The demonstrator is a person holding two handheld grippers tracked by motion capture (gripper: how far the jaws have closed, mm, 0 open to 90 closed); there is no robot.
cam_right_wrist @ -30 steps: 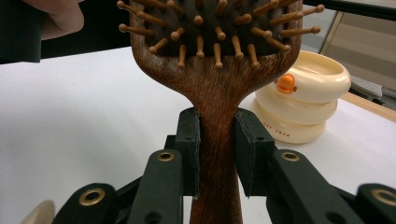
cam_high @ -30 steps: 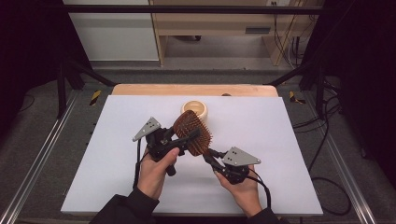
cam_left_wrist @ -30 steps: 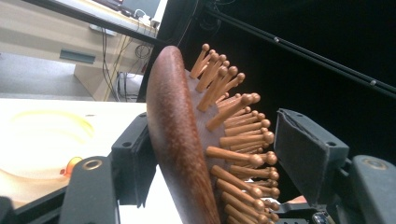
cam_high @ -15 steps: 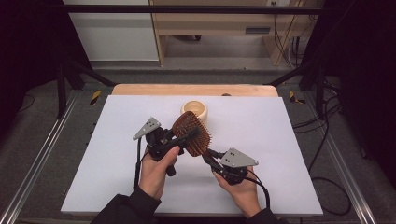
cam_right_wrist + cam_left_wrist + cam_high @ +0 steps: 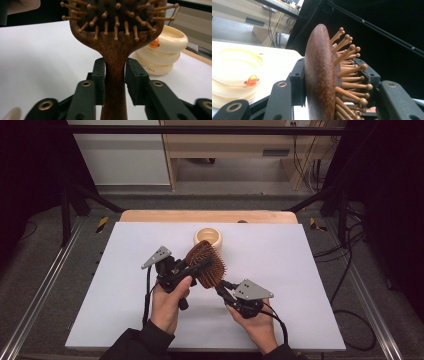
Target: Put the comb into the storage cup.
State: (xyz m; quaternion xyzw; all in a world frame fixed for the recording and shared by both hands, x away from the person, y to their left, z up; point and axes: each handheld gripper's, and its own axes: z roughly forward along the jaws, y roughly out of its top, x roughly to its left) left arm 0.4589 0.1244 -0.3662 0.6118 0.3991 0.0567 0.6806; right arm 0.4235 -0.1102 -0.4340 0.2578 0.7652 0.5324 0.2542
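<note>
High view, right gripper (image 5: 222,287) clamped on the hairbrush (image 5: 205,264) handle, left gripper (image 5: 200,265) closed across the brush head, brush apparently held above the white table (image 5: 300,270), cream bowl (image 5: 207,238) just beyond.

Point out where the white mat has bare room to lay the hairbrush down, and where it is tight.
The white mat is bare along its left part beside the left gripper and across the right part beyond the right gripper. It is crowded mid-table, where the hairbrush, clamped by both, hangs just before the cream bowl.
</note>
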